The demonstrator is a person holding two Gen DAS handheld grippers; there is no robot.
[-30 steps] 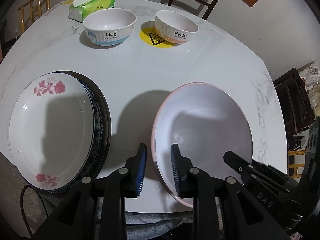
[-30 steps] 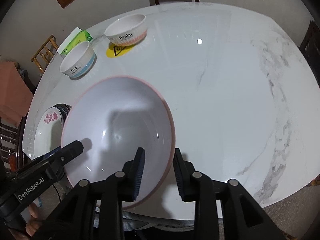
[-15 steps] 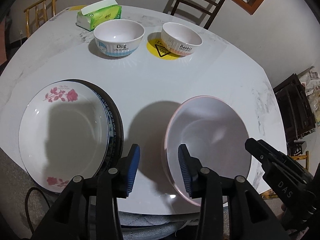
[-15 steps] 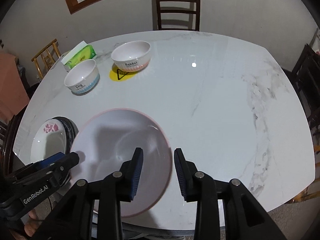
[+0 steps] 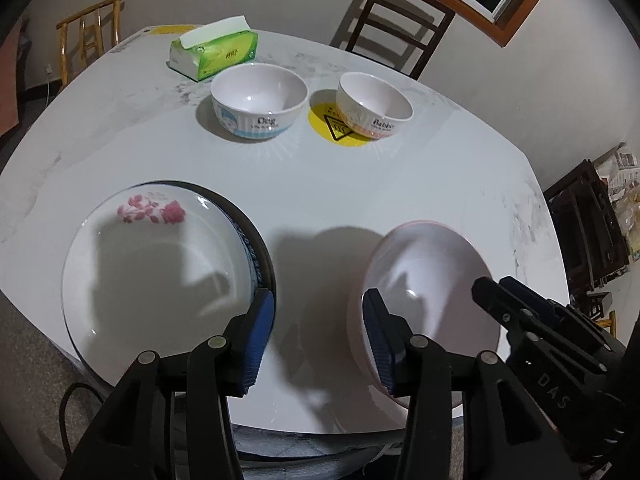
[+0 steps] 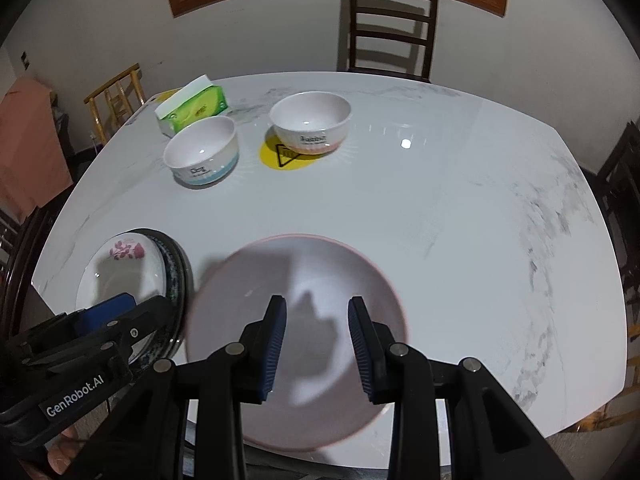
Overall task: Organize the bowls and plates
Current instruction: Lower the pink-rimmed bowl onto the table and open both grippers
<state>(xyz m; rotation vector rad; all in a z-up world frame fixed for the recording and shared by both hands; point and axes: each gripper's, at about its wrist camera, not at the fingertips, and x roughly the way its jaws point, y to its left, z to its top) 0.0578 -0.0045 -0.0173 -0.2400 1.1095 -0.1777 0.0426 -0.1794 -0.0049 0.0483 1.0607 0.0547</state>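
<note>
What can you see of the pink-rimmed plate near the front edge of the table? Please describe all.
The pink-rimmed plate is round, wide and shallow, white inside with a thin pink rim, and looks like glazed ceramic. It is empty and lies flat on the white marble table, to the right of the stacked plates. Shadows of the grippers fall across it. Both grippers are open above it; neither holds it.

The white marble table [image 6: 460, 220] (yellow sticker [image 6: 280, 156]) bears plates [image 5: 160, 280], bowls [image 5: 260, 100] and a tissue pack [image 5: 216, 52].
</note>
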